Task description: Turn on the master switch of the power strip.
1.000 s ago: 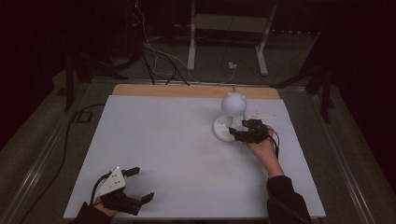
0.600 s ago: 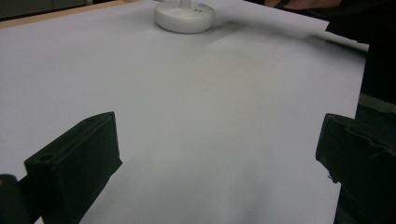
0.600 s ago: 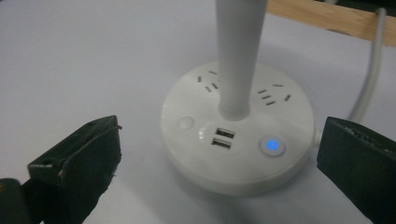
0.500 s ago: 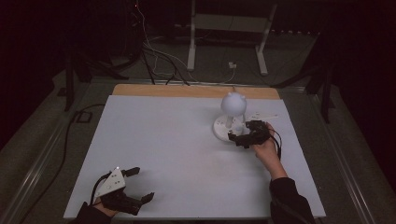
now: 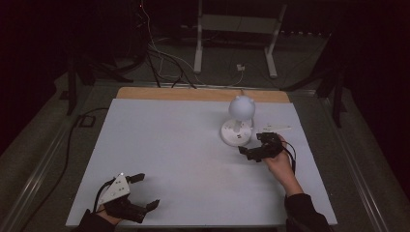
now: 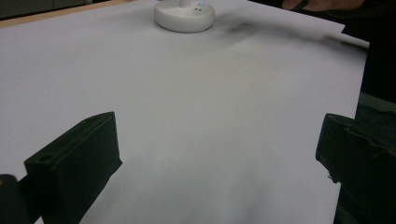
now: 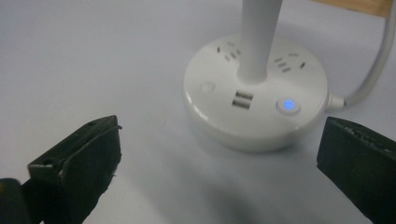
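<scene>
High view: the right claw (image 5: pixel 253 150) gapes empty just beside the white lamp (image 5: pixel 238 121), its jaws having just been opening. The left claw (image 5: pixel 140 192) rests open on the worktop (image 5: pixel 169 154).

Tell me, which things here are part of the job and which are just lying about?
In the job:
lamp, its base button lit blue
right gripper, open beside the base

Lying about:
left gripper, open at the near edge
white strip behind the right gripper
cables on the floor

lamp (image 5: pixel 238 121): white, round base, globe head, upright
button (image 7: pixel 286 104): lit blue
spot: table's far right
</scene>
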Demonstrator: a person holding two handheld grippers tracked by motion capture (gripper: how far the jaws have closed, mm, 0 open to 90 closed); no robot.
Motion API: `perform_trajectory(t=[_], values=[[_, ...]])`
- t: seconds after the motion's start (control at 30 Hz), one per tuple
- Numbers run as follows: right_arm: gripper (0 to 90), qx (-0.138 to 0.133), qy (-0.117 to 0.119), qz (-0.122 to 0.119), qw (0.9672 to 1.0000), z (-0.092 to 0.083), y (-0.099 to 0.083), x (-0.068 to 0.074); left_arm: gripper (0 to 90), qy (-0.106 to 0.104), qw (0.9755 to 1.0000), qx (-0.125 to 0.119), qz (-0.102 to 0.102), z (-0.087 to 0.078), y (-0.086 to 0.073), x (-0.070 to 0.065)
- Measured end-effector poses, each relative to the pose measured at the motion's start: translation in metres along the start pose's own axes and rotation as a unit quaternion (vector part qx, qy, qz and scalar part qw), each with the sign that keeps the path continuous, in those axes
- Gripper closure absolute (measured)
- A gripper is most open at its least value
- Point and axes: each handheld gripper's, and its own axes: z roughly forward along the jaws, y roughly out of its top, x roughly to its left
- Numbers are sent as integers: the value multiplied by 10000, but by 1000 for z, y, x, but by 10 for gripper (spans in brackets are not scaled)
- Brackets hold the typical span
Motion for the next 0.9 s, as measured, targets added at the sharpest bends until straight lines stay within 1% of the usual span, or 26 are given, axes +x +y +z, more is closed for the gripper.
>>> perform_trajectory(t=[0.37, 0.43, 0.53, 0.57, 0.63, 0.7, 0.8, 0.9], values=[[0, -22, 105, -41, 9999, -18, -26, 9, 2, -3, 10000, -2, -2, 0, 0, 0], [0, -12, 77, -73, 9999, -21, -30, 11, 2, -1, 10000, 3, 8, 0, 0, 0], [0, -19, 95, -56, 9999, -26, -37, 12, 2, 3, 10000, -8, 2, -1, 0, 0], [0, -47, 42, -81, 9999, -28, -39, 13, 2, 7, 10000, -14, 1, -1, 0, 0], [0, -91, 20, -90, 9999, -32, -42, 14, 2, 6, 10000, -2, 14, -1, 0, 0], [0, -71, 5, -152, 9999, -36, -46, 16, 2, 1, 10000, -4, 18, -1, 0, 0], [0, -18, 70, -107, 9999, -41, -52, 19, 2, 3, 10000, -1, 24, -1, 0, 0], [0, 55, 42, -172, 9998, -44, -61, 21, 2, 1, 10000, -9, 17, -1, 1, 0]])
